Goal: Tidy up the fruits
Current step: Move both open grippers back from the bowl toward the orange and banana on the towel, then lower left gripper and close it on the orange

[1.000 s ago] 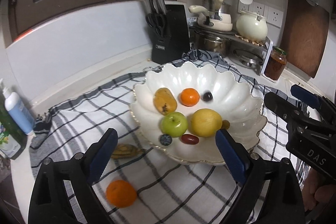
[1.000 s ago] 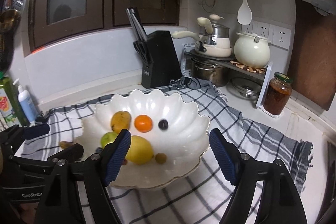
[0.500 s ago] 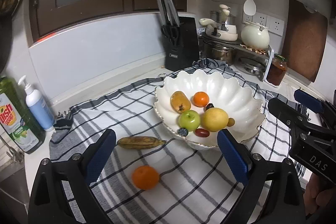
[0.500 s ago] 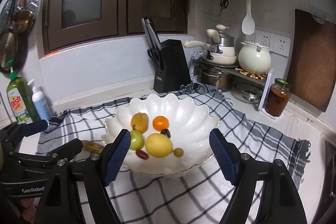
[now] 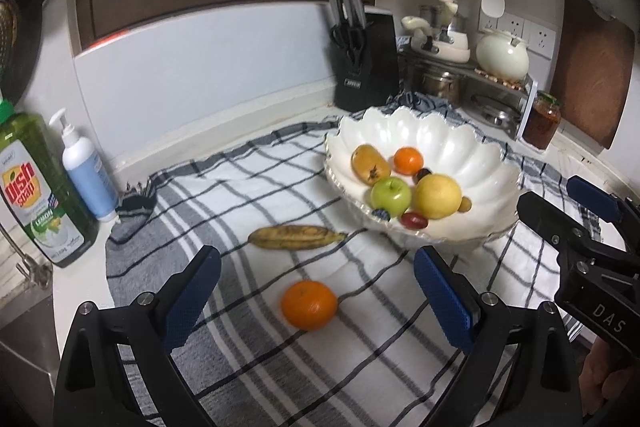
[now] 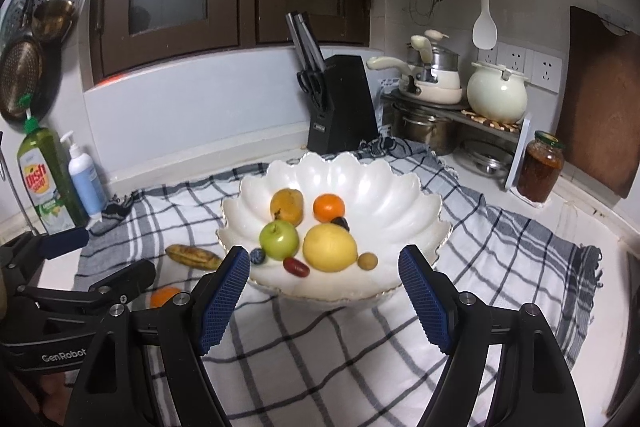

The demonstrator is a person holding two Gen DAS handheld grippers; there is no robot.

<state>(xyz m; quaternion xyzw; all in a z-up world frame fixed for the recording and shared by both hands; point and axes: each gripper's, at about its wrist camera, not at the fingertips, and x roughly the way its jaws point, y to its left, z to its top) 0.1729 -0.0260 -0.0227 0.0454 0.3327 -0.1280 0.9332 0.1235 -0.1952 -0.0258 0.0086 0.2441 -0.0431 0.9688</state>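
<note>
Both tools empty. Your left gripper has its fingers spread wide, nothing between them; your right gripper is spread the same, framing the white bowl at frame centre.

Loose fruit: an orange at lower centre of the left view, sitting on the checked cloth between the blue pads, and a spotted banana just above it, near the bowl's left rim. The rest already lies in the bowl: green apple, yellow fruit, small items around them.

Risks, as I judge them:
- The orange is round on soft cloth; one pad touching first likely rolls it away.
- The banana looks overripe; a hard squeeze may bruise or split it.
- The cloth can bunch under a low approach and tug the bowl.
- Your right tool sits close at the left view's right edge; watch for a clash over the bowl.
- Dropping fruit from height could scatter the small pieces.
</note>
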